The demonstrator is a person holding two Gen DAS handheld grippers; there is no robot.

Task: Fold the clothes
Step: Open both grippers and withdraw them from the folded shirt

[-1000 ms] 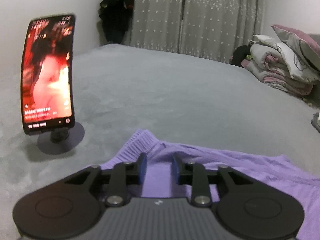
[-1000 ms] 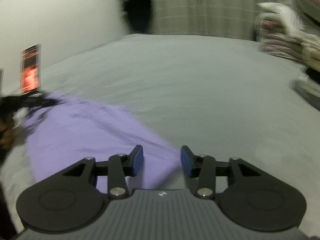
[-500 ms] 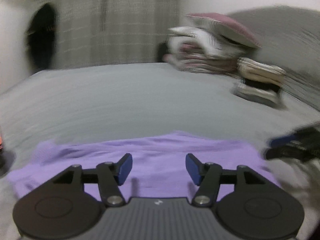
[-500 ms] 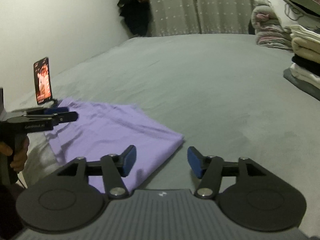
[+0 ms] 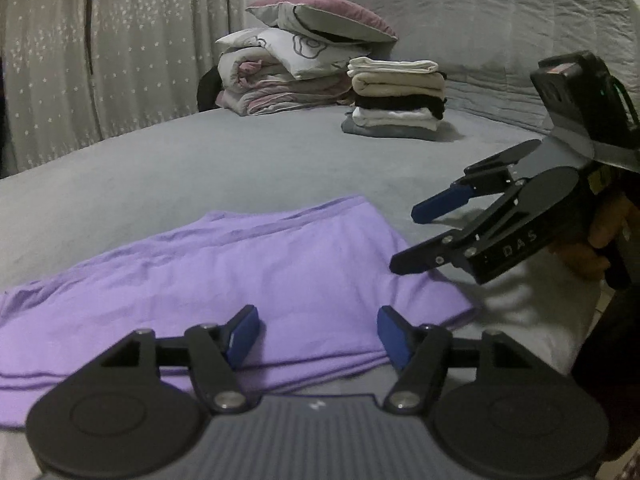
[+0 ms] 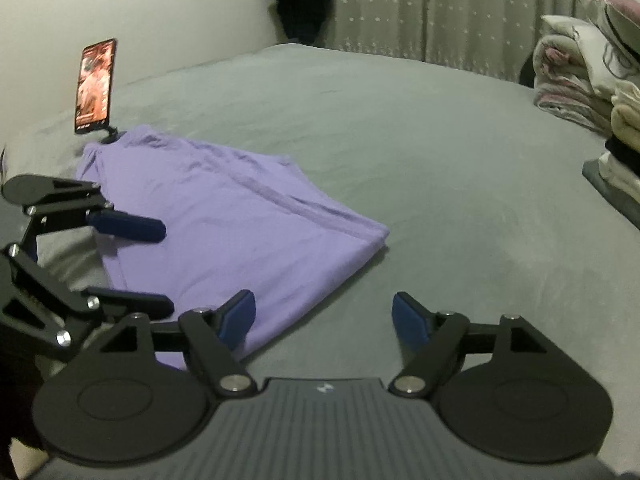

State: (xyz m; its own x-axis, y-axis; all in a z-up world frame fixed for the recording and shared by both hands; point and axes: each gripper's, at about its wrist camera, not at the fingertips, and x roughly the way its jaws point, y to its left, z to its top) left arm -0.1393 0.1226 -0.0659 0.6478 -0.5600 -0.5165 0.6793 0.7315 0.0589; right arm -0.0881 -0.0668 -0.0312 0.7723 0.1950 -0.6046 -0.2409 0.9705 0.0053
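- Left wrist view: the left claw (image 5: 318, 330) is spread wide and holds nothing; its blue pads hover just over the near edge of the purple garment (image 5: 224, 276).
- The garment lies folded and flat on the grey bed (image 5: 240, 160), with stacked layers showing along its near edge.
- To the right, the right claw (image 5: 416, 236) is also spread — one blue pad above, one black finger below — near the garment's right corner, not gripping it. A hand (image 5: 600, 240) holds its handle.
- Farther back sit a pile of bedding with a pillow (image 5: 320, 16) on top and, just beside it, a stack of folded clothes (image 5: 396, 98). A curtain (image 5: 100, 60) hangs behind at left.
- Right wrist view: the right claw (image 6: 324, 322) is spread and empty; its left pad sits over the garment's (image 6: 224, 208) near corner, its right pad over bare bed (image 6: 440, 160).
- The left claw (image 6: 160, 268) reaches in from the left edge, spread, over the garment's left side.
- A phone (image 6: 96, 86) with a lit screen stands upright on a stand at the garment's far end.
- The folded stack (image 6: 624, 152) and bedding show at the right edge, well apart from the garment.
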